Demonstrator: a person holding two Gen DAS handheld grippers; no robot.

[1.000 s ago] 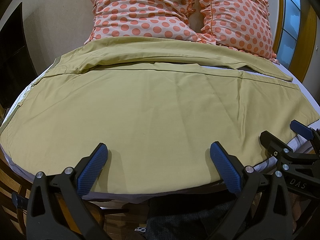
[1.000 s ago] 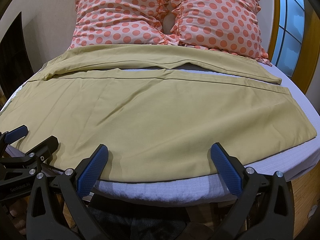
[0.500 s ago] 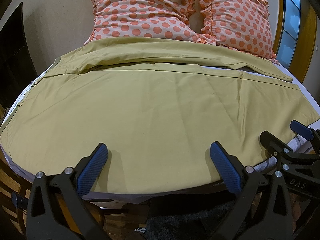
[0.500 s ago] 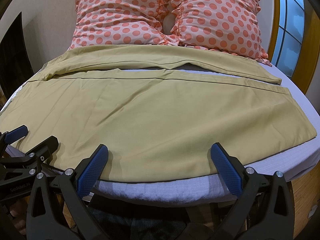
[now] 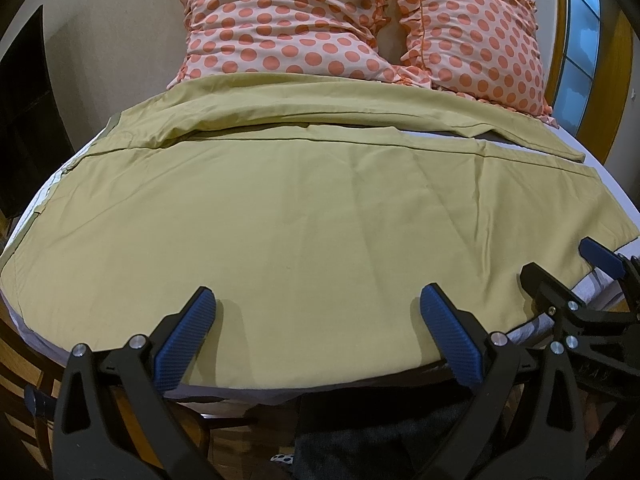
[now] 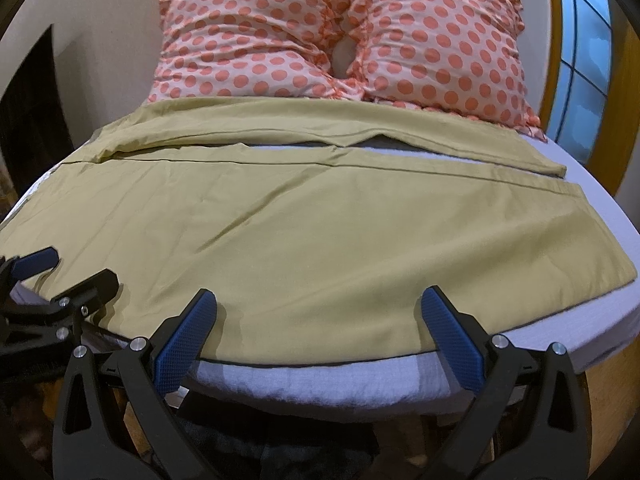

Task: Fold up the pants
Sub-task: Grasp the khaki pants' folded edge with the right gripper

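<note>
Olive-yellow pants point(image 5: 312, 216) lie spread flat across the bed, both legs running left to right; they also show in the right wrist view point(image 6: 304, 232). My left gripper point(image 5: 316, 320) is open and empty, its blue pads over the near edge of the near leg. My right gripper point(image 6: 318, 322) is open and empty over the same near edge, further right. Each gripper shows at the side of the other's view: the right gripper point(image 5: 568, 280) and the left gripper point(image 6: 68, 276).
Two pink pillows with orange dots point(image 5: 360, 24) lean at the head of the bed point(image 6: 320, 380), also seen in the right wrist view point(image 6: 340, 40). A window point(image 6: 580, 60) with a wooden frame is at the right. A dark opening point(image 5: 24, 112) is at the left.
The right wrist view has tilted and shifted slightly, with some motion blur. The left gripper and the pants have not moved.
</note>
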